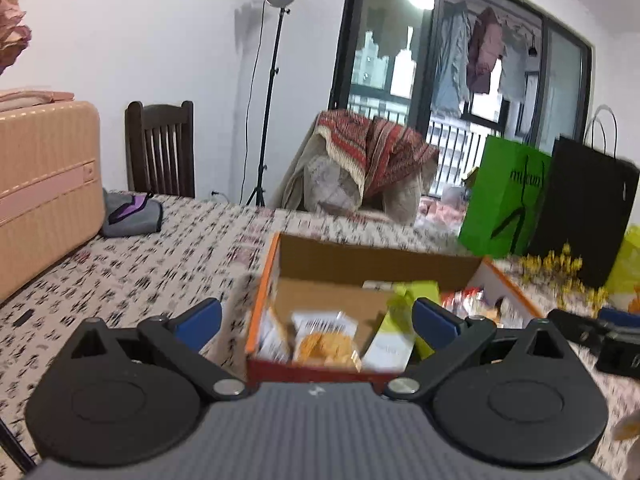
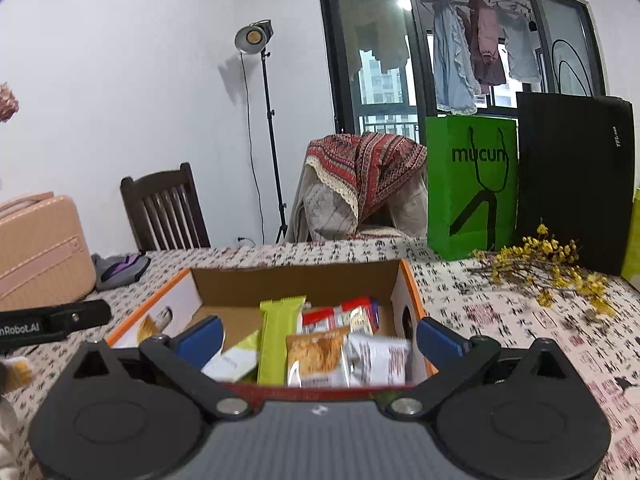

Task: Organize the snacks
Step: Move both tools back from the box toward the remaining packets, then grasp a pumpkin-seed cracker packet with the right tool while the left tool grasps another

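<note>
Patterned cloth covered the table (image 2: 500,312), where an open box (image 2: 296,276) sat holding the snacks (image 2: 320,356): green, orange and silver packets. Both the left gripper (image 1: 316,320) and right gripper (image 2: 320,338) hovered near its front edge, jaws wide apart, empty. Packing looked nearly done; next probably meant finding any stray packet.

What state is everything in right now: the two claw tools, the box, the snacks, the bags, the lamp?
left gripper: open, empty.
right gripper: open, empty.
cardboard box: open-topped, part filled.
green snack bar: in the box, lying lengthwise.
orange cracker packet: sealed, in the box.
green paper bag: upright on the table.
black paper bag: upright.
studio lamp: lit.
yellow dried flowers: lying flat on the table.
</note>
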Action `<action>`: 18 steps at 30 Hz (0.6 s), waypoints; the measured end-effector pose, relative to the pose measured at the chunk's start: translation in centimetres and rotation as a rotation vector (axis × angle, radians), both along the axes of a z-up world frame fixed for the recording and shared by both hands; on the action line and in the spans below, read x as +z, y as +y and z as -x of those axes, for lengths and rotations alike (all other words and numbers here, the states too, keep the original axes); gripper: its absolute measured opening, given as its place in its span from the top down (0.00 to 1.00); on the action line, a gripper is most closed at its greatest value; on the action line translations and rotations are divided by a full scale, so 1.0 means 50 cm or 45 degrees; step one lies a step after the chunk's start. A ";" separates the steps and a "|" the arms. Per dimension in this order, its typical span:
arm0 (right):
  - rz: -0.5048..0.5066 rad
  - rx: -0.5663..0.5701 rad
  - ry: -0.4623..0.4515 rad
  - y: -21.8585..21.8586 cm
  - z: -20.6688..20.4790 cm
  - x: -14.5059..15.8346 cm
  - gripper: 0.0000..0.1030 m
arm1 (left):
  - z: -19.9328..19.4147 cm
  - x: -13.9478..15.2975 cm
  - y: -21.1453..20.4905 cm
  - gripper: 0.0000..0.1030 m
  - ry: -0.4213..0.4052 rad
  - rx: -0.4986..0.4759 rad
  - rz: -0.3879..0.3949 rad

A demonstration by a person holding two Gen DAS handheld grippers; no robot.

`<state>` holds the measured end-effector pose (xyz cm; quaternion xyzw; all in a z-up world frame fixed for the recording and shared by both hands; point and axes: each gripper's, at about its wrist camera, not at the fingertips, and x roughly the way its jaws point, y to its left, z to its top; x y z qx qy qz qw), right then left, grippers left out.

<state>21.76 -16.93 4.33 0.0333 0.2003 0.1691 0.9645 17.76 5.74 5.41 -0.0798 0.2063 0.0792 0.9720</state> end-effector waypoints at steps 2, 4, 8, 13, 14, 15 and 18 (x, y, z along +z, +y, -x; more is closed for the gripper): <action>0.018 0.007 0.015 -0.005 0.018 -0.008 0.00 | 0.020 -0.014 0.004 0.00 0.025 -0.009 -0.013; 0.037 0.010 0.033 -0.010 0.035 -0.020 0.00 | 0.037 -0.034 0.012 0.00 0.057 -0.009 -0.010; 0.076 0.026 0.079 -0.018 0.061 -0.050 0.00 | 0.063 -0.077 0.034 0.00 0.119 -0.002 0.014; 0.137 0.042 0.157 -0.022 0.066 -0.090 0.00 | 0.084 -0.122 0.050 0.00 0.184 -0.001 0.033; 0.143 0.040 0.169 -0.023 0.064 -0.095 0.00 | 0.086 -0.130 0.053 0.00 0.185 0.000 0.031; 0.145 0.041 0.183 -0.023 0.060 -0.099 0.00 | 0.087 -0.139 0.057 0.00 0.180 0.003 0.024; 0.149 0.063 0.229 -0.016 0.042 -0.107 0.00 | 0.081 -0.160 0.072 0.00 0.211 0.028 0.063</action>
